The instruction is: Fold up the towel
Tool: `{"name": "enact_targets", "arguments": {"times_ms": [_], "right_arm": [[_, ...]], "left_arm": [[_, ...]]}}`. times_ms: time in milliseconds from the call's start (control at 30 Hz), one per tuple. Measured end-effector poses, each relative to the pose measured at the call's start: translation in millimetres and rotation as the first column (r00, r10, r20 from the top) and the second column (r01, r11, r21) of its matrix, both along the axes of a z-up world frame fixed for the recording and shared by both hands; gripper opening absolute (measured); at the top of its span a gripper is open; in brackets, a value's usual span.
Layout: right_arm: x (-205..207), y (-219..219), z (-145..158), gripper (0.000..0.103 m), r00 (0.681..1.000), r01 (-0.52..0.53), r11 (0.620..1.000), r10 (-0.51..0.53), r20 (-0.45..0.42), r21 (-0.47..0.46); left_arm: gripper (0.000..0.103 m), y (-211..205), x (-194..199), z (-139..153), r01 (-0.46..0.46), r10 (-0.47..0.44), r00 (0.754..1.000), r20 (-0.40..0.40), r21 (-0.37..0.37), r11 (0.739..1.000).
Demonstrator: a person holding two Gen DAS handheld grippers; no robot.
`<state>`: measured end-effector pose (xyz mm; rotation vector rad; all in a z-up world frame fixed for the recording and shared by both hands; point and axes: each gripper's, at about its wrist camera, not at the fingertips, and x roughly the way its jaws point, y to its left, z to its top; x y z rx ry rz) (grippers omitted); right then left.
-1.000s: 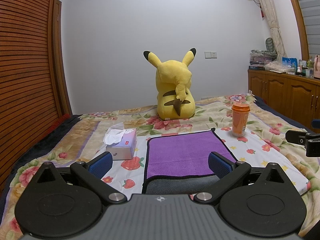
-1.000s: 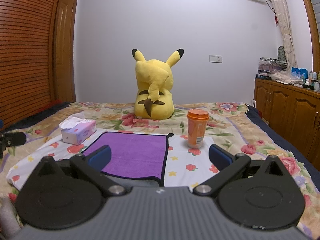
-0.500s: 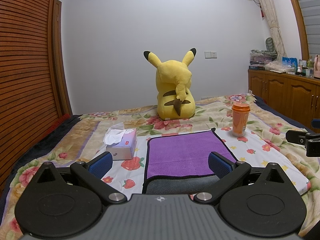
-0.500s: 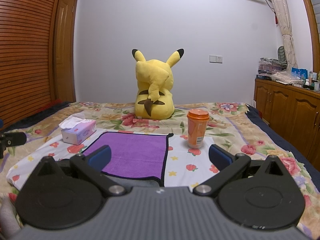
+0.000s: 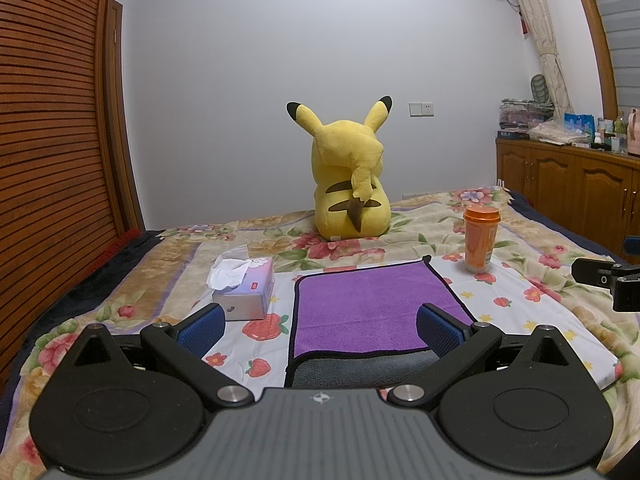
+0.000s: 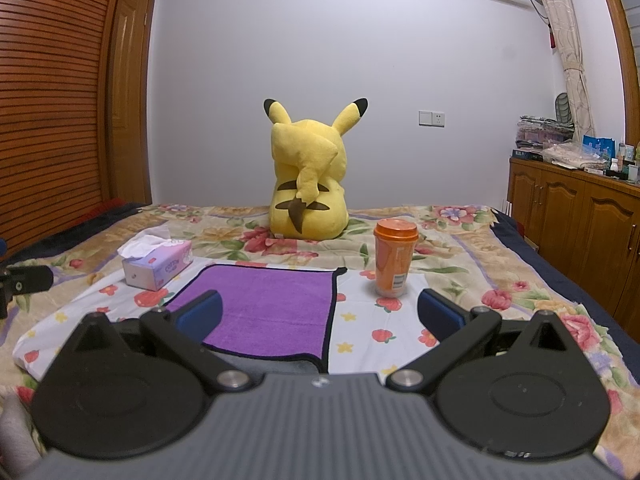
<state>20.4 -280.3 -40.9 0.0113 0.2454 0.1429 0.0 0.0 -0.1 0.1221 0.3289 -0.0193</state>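
Observation:
A purple towel (image 5: 368,304) with a black hem lies on the white strawberry-print sheet, its near part folded so the grey underside (image 5: 360,368) shows. It also shows in the right wrist view (image 6: 272,304). My left gripper (image 5: 320,326) is open and empty, just short of the towel's near edge. My right gripper (image 6: 320,310) is open and empty, near the towel's near right corner. The right gripper's tip (image 5: 600,276) shows at the right edge of the left wrist view.
A tissue box (image 5: 244,288) stands left of the towel, an orange cup (image 5: 480,240) to its right. A yellow plush toy (image 5: 348,184) sits behind. The bed (image 6: 500,264) has a floral blanket. Wooden cabinets (image 6: 580,216) line the right wall.

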Motion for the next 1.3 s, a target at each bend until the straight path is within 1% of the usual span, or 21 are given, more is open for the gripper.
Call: {"name": "enact_targets", "arguments": {"times_ms": [600, 667, 867, 1300], "right_arm": [[-1.3, 0.2, 1.3, 0.103, 1.0, 0.0, 1.0, 0.0, -0.003, -0.002], [1.0, 0.9, -2.2, 0.103, 1.0, -0.001, 1.0, 0.001, -0.007, -0.003], [3.8, 1.5, -2.3, 0.103, 1.0, -0.002, 1.0, 0.002, -0.014, -0.004], [19.8, 6.0, -6.5, 0.103, 0.998, -0.017, 1.0, 0.016, -0.066, -0.013]], "left_arm": [[0.103, 0.2, 0.2, -0.1, 0.0, 0.0, 1.0, -0.004, 0.002, 1.0], [0.103, 1.1, -2.5, -5.1, 0.001, -0.001, 1.0, -0.01, 0.002, 1.0], [0.103, 2.6, 1.1, -8.3, 0.007, -0.007, 0.999, -0.045, 0.007, 1.0], [0.103, -4.9, 19.0, -18.4, 0.022, -0.02, 0.991, -0.131, 0.016, 1.0]]}}
